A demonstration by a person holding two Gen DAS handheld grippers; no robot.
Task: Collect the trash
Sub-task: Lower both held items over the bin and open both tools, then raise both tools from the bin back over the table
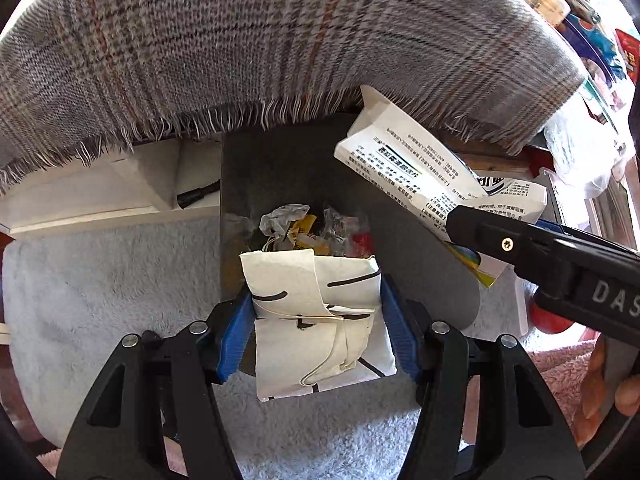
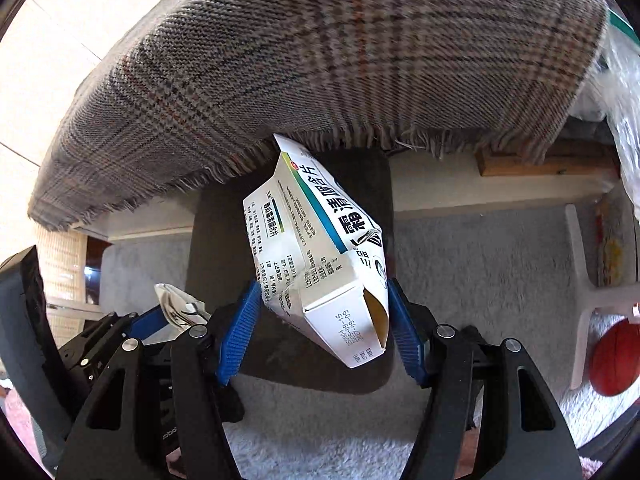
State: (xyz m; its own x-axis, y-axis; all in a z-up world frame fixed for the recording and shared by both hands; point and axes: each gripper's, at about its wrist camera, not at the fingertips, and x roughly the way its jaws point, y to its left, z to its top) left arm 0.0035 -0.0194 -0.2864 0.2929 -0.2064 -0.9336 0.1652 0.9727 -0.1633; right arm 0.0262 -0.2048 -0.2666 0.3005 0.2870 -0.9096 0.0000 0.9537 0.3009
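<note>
My left gripper (image 1: 320, 320) is shut on a folded white paper wrapper with black lines (image 1: 316, 312), held over a dark grey trash bin (image 1: 288, 168) that holds crumpled wrappers (image 1: 316, 232). My right gripper (image 2: 324, 328) is shut on a crushed white medicine box with blue and green stripes (image 2: 316, 256), held above the same bin (image 2: 224, 224). In the left wrist view the box (image 1: 420, 176) and the right gripper (image 1: 520, 248) come in from the right, over the bin's right edge. The left gripper (image 2: 160, 320) with its paper shows at the lower left of the right wrist view.
A plaid fringed cloth (image 1: 260, 40) hangs over a table edge just behind the bin. A pale shaggy rug (image 1: 100, 280) covers the floor. A red ball (image 2: 616, 364) and a white stool leg (image 2: 580, 264) stand at the right. Packets and bags (image 1: 592, 40) lie on the table at the far right.
</note>
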